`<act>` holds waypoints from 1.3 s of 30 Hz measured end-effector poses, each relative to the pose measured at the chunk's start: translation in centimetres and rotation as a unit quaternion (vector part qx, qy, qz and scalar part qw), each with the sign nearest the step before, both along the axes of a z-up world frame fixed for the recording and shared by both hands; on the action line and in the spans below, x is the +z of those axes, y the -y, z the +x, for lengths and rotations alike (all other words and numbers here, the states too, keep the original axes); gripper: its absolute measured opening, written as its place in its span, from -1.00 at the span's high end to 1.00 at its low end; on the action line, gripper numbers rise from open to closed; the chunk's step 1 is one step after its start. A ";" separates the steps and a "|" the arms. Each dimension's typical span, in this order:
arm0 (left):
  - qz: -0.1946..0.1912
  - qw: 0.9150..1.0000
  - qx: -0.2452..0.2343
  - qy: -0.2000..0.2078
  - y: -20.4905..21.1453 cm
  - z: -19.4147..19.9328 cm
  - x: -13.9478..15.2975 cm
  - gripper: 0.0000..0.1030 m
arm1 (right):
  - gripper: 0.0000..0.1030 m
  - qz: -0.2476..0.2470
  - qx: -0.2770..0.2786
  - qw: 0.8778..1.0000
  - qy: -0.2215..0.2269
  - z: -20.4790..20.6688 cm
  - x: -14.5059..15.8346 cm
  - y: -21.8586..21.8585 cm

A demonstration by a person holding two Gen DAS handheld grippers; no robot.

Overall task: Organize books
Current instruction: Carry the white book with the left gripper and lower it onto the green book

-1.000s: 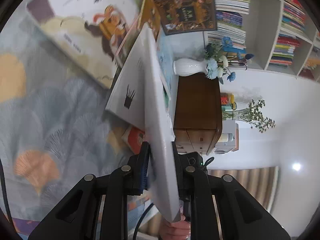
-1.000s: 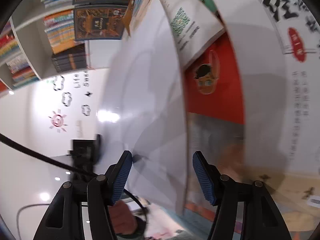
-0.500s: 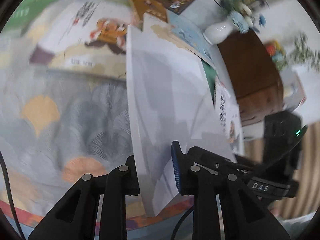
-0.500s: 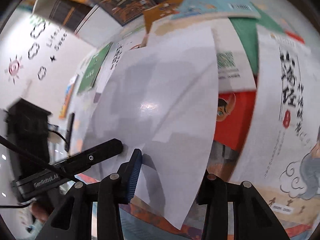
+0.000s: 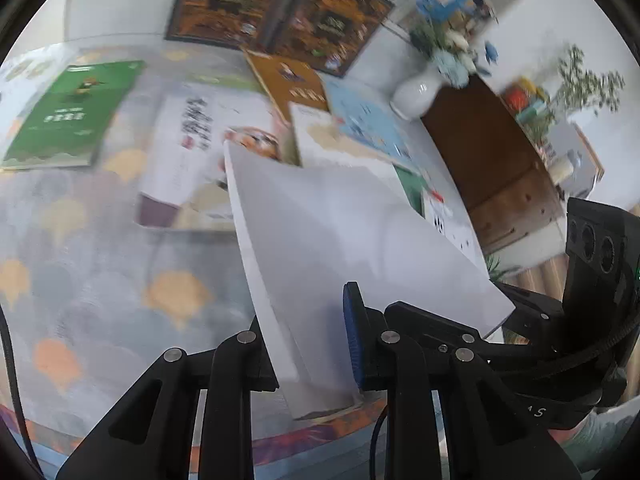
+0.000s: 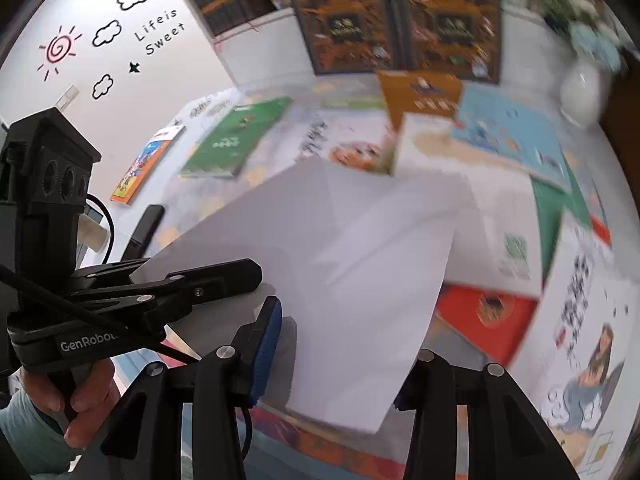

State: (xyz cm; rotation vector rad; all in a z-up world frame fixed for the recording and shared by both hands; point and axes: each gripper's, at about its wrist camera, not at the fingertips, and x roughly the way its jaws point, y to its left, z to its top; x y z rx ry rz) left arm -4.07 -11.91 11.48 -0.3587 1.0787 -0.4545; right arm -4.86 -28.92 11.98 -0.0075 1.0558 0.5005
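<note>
A plain white book point(image 5: 344, 248) hangs tilted above the patterned tablecloth point(image 5: 100, 280), held from two sides. My left gripper point(image 5: 308, 352) is shut on its near left edge, the blue pad pressed on its face. My right gripper point(image 6: 340, 364) is shut on the near right corner of the white book point(image 6: 360, 272). The right gripper point(image 5: 500, 320) shows at the book's far edge in the left wrist view. In the right wrist view the left gripper point(image 6: 192, 280) clamps the left edge, with a hand point(image 6: 80, 404) below it.
Several books lie flat on the cloth: a green one point(image 5: 72, 116), a white calligraphy one point(image 5: 192, 148), an orange one point(image 5: 292, 84), a light blue one point(image 5: 368, 124), a red one point(image 6: 488, 312). Two dark ornate books point(image 5: 280, 8) stand at the back. A white vase point(image 5: 416, 92) and a wooden cabinet point(image 5: 488, 152) are at the right.
The white book has swung from standing edge-on to lying tilted and face-up, and risen off the table. The right gripper, open around it before, has closed on it. Both views rolled.
</note>
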 end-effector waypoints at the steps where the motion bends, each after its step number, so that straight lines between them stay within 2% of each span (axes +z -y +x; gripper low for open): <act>1: -0.006 1.000 0.007 0.002 -1.2 0.5 0.4 0.58 | 0.17 -0.002 0.004 1.000 0.004 0.2 0.4 -1.0; 8: -0.016 0.999 0.031 0.027 -9.2 3.4 1.5 0.58 | 0.16 -0.004 0.015 0.999 0.028 3.7 1.7 -9.5; 14: -0.010 0.999 0.041 0.035 -16.1 8.2 1.1 0.58 | 0.15 -0.004 0.001 1.000 0.027 8.4 1.5 -16.9; 20: -0.010 0.998 0.048 0.037 -20.6 12.1 0.0 0.57 | 0.14 -0.019 0.001 1.000 0.023 12.7 0.8 -22.0; 29: -0.024 0.997 0.069 0.022 -25.0 16.7 -2.8 0.56 | 0.13 -0.033 0.002 0.999 0.001 18.1 -1.5 -26.1; 39: -0.043 0.996 0.077 0.009 -26.5 18.7 -5.1 0.56 | 0.12 -0.017 -0.021 0.999 -0.032 20.9 -4.2 -26.6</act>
